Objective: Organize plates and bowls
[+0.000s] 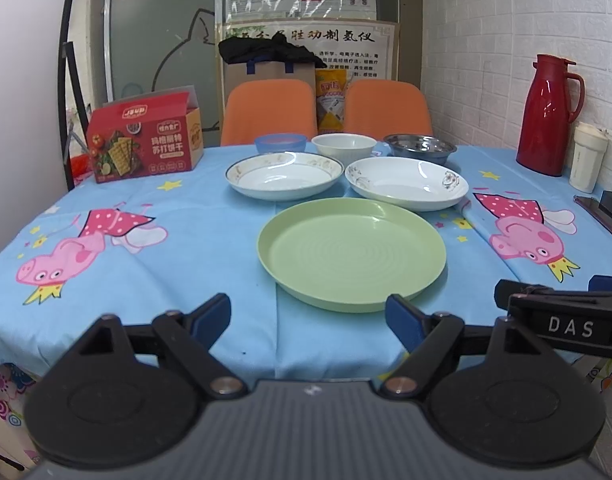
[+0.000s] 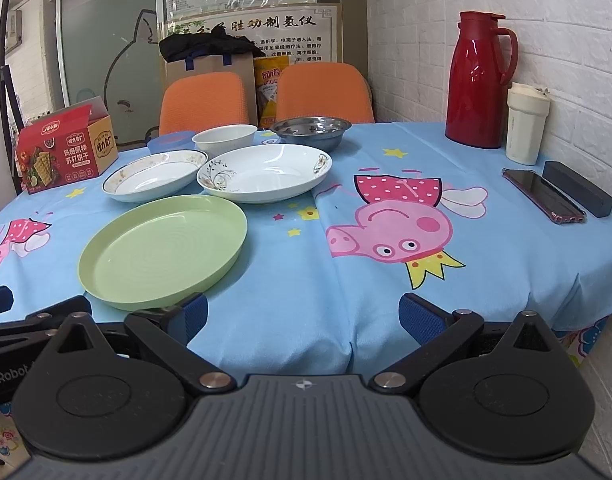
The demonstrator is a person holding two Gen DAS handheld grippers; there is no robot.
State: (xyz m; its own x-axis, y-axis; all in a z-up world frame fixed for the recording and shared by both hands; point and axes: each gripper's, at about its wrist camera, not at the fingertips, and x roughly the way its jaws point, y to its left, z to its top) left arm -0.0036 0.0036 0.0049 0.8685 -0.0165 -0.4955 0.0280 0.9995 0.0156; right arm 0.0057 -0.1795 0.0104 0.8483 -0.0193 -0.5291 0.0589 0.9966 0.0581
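A green plate lies nearest on the blue tablecloth. Behind it sit a gold-rimmed white plate and a white plate with a floral print. Further back stand a blue bowl, a white bowl and a steel bowl. My left gripper is open and empty at the table's near edge, in front of the green plate. My right gripper is open and empty, to the right of the green plate.
A red cracker box stands at the back left. A red thermos, a white cup, a phone and a black case line the right side by the brick wall. Two orange chairs stand behind the table.
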